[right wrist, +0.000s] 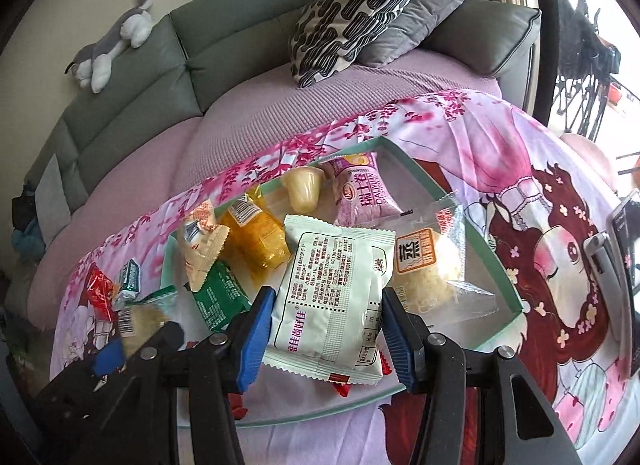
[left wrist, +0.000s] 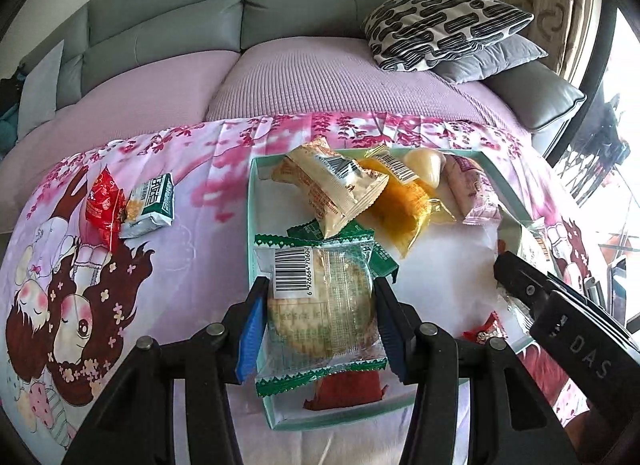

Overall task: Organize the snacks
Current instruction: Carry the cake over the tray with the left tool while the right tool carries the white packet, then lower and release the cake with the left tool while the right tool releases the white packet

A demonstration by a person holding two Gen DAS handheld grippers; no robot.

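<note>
Crowding the tray (left wrist: 256, 201): beige packet (left wrist: 332, 189), orange packet (left wrist: 400, 201), jelly cup (left wrist: 426, 167).

The left tongs (left wrist: 320, 319) point steeply down, their blue pads (left wrist: 250, 335) pressed on both sides of a clear round cracker packet (left wrist: 320, 305). The right tongs (right wrist: 328, 329) tilt down likewise, blue pads (right wrist: 256, 341) clamped on a white snack packet (right wrist: 332, 297). Both sets stand side by side, near each other, each one's black frame showing at the edge of the other's view.
</note>
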